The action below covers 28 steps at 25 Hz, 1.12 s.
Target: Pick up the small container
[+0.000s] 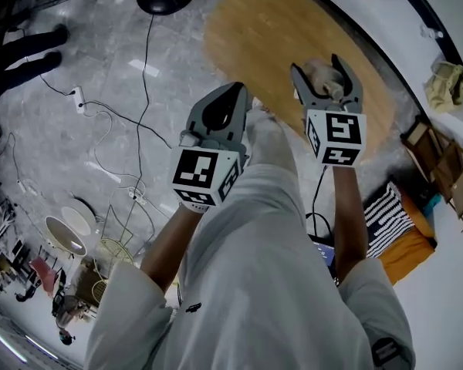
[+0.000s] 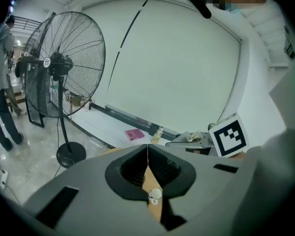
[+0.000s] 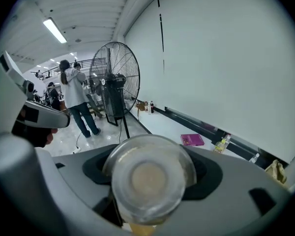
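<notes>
Clear round small container [image 3: 150, 183] (glassy) clamped in right gripper [image 1: 322, 75], left gripper [image 2: 147, 151] w/ jaws together, oval wood table [image 1: 262, 29] below.

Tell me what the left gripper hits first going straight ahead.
The way looks free nearby: the left gripper points over the wooden table toward the far white wall, probably its first contact; depth is unclear.
</notes>
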Motion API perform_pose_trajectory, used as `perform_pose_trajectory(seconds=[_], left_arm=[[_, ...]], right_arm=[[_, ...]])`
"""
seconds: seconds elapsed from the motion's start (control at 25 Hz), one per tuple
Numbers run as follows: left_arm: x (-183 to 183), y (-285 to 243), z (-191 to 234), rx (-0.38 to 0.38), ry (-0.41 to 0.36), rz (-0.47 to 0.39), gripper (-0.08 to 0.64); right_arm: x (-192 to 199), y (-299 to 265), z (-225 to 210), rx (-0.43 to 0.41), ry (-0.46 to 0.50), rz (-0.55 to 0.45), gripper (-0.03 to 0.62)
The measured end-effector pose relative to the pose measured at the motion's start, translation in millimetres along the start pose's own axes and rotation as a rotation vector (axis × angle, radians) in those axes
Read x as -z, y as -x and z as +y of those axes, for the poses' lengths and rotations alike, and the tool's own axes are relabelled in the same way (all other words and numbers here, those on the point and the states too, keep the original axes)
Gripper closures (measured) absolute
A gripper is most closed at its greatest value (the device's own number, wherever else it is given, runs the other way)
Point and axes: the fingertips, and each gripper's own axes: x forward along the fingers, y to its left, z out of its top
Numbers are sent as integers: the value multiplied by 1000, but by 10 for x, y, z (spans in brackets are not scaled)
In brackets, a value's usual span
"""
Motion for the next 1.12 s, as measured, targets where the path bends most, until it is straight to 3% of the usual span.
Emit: perform_pose_trajectory(seconds=[0.28, 0.88, 1.12], left_arm=[[-233, 202, -51, 6, -20, -64, 540], [-657, 575, -70, 48, -98, -158, 540], [-793, 674, -16, 48, -87, -197, 540]], right_arm=[[-235, 424, 160, -8, -56, -20, 247], [-644, 989, 369, 12, -53, -72, 247], [-751, 1131, 431, 29, -48, -90, 247]])
